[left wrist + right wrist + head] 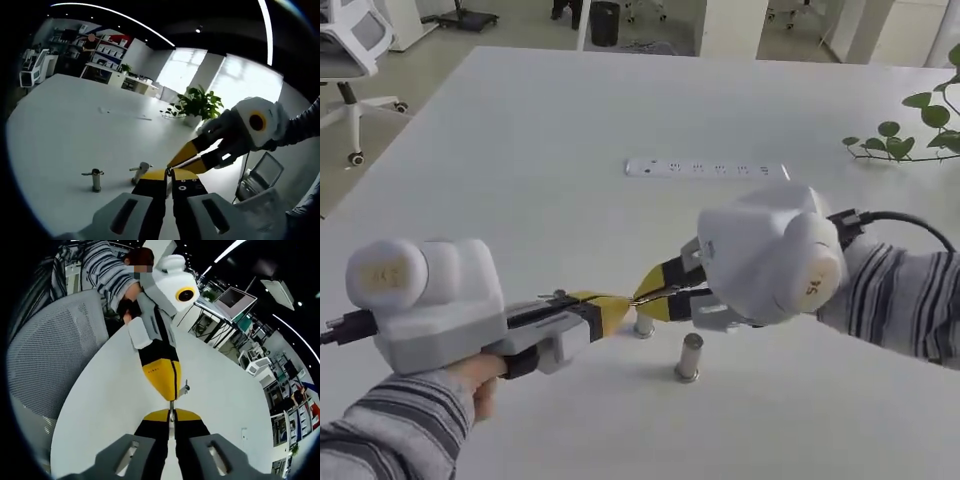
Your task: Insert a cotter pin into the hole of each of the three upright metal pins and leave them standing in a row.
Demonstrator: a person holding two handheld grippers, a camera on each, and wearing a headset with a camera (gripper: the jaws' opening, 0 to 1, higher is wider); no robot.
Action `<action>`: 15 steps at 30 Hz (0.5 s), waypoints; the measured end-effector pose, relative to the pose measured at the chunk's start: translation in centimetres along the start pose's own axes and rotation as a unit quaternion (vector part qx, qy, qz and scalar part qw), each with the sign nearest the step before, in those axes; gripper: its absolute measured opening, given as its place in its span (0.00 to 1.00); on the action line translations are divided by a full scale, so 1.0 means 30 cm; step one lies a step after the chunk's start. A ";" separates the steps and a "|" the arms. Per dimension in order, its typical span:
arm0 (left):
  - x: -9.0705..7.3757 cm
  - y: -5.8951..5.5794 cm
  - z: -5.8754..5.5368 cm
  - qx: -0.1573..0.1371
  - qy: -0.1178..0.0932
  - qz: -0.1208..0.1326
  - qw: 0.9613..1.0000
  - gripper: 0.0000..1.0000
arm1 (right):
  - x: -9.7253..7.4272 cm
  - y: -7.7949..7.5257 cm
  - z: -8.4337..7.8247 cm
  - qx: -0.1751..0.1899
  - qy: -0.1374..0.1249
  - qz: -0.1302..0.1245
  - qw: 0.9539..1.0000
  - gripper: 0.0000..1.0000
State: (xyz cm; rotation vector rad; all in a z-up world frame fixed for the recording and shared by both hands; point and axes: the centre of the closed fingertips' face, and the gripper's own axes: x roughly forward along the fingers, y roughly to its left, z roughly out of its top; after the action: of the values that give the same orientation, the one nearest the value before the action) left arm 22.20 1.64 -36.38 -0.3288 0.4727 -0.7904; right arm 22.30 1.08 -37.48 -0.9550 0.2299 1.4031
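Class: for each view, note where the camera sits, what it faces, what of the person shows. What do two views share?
Head view: on the headset, looking down at the table; striped sleeves show.
Left gripper view: on the left claw, facing the right claw; a sleeve shows.
Right gripper view: on the right claw, facing the left claw and sleeve.
Shared: both claws, tips meeting.

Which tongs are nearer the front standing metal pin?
Right. The right tongs hang just behind the metal pin; the left tongs reach in from farther left.
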 end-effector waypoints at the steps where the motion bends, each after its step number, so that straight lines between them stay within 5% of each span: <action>1: -0.001 0.000 0.003 0.005 -0.001 -0.001 1.000 0.00 | -0.001 -0.002 -0.001 0.008 -0.002 -0.001 1.000 0.00; 8: -0.011 -0.006 -0.001 0.056 0.011 -0.010 0.998 0.00 | -0.018 0.002 -0.007 0.123 -0.038 0.019 0.992 0.01; 12: -0.019 -0.010 -0.013 0.098 0.024 -0.013 0.995 0.00 | -0.029 0.006 -0.007 0.192 -0.064 0.034 0.979 0.01; 15: -0.022 -0.010 -0.019 0.114 0.028 -0.019 0.993 0.00 | -0.034 0.020 -0.010 0.246 -0.079 0.054 0.964 0.03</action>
State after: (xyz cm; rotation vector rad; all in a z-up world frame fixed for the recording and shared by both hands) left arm 21.33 1.86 -36.53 -0.1035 0.4240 -0.8834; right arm 21.66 0.06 -37.27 -0.4226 0.4910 1.4218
